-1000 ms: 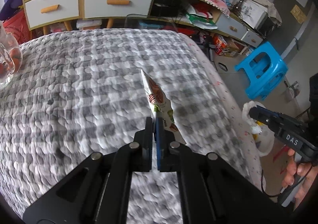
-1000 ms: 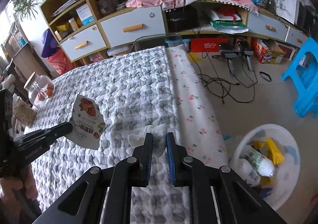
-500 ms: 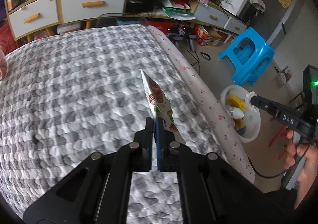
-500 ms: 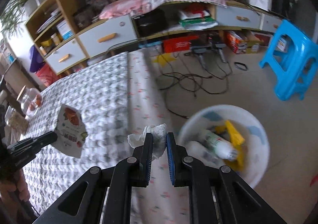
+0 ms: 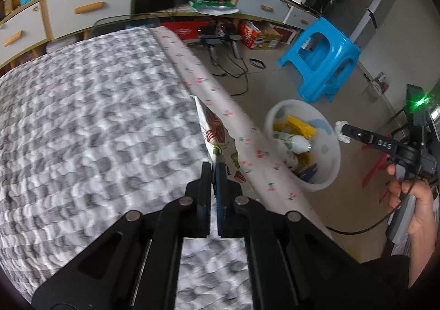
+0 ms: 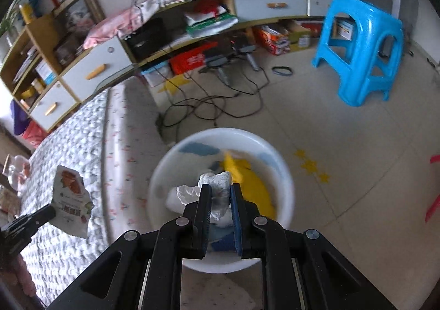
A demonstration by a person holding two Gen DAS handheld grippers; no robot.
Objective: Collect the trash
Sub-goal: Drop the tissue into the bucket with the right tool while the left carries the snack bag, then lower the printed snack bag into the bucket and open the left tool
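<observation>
crumpled tissue (image 6: 217,186) between right gripper (image 6: 220,195) jaws, opening, hung over white trash basin (image 6: 286,172) on floor. basin already held yellow wrapper (image 6: 250,183) and bottle (image 5: 295,143). snack packet (image 5: 213,131) clamped in left gripper (image 5: 213,169), jaws together on its lower edge, above bed (image 5: 82,117) edge, near basin. blue stool (image 6: 360,43) stood well apart.
</observation>
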